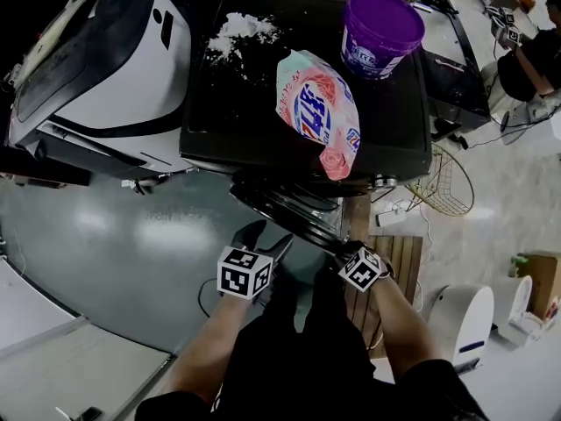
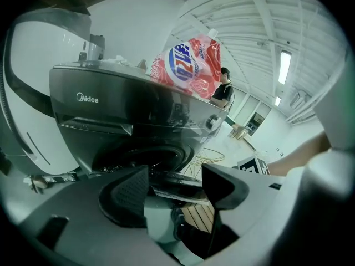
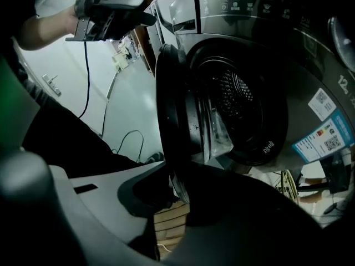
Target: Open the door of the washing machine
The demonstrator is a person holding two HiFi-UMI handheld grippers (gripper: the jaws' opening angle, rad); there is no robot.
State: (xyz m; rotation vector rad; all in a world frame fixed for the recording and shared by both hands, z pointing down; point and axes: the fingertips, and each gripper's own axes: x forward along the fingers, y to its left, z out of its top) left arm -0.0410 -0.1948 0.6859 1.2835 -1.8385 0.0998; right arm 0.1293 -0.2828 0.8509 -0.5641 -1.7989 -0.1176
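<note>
The dark grey washing machine stands in front of me, with its round door swung out toward me. In the right gripper view the door stands edge-on, and the drum shows behind it. My right gripper is shut on the door's lower rim. It sits under its marker cube in the head view. My left gripper hangs left of the door. In its own view the left gripper is open and holds nothing, and the door's edge shows beyond it.
On the machine's top lie a pink detergent pouch, a purple tub and spilled white powder. A white machine stands to the left. A wire basket and a wooden pallet sit at the right. A cable lies on the floor.
</note>
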